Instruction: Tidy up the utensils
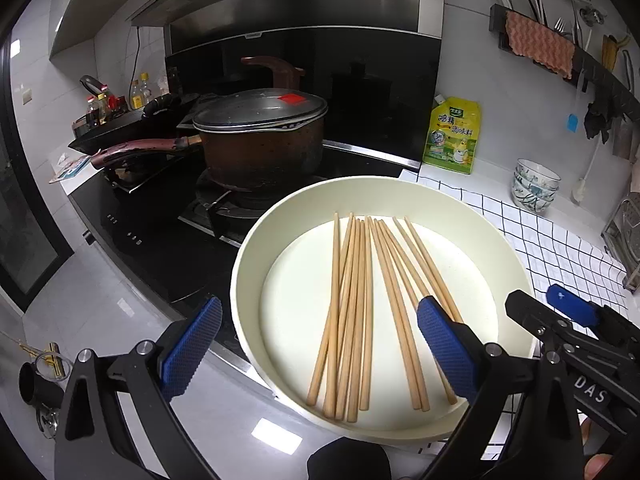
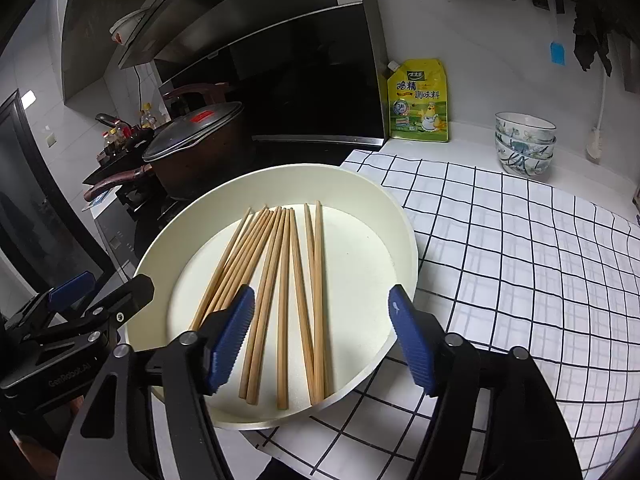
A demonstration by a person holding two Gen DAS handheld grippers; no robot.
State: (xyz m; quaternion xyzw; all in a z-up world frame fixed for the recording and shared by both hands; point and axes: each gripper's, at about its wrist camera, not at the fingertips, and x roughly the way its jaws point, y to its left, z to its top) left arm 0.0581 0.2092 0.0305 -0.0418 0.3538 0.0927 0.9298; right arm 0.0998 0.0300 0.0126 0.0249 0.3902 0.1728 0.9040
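Several wooden chopsticks (image 1: 362, 280) (image 2: 284, 264) lie loose, fanned out lengthwise, in a round cream dish (image 1: 280, 208) (image 2: 224, 188) on the counter beside the stove. My left gripper (image 1: 320, 308) hangs open over the dish's near left side, one finger outside the rim and the other above the chopsticks. My right gripper (image 2: 322, 294) is open above the near ends of the right-hand chopsticks, with nothing pressed between its pads. Each gripper shows at the edge of the other's view: the right gripper (image 1: 536, 300) and the left gripper (image 2: 106, 286).
A lidded brown pot (image 1: 260, 136) and a dark pan sit on the black stove (image 1: 160, 232). A checked cloth (image 2: 520, 264) covers the counter to the right, with stacked bowls (image 2: 524, 144) and a yellow seasoning pouch (image 2: 418, 100) behind. A wall rail (image 1: 560, 52) holds hanging utensils.
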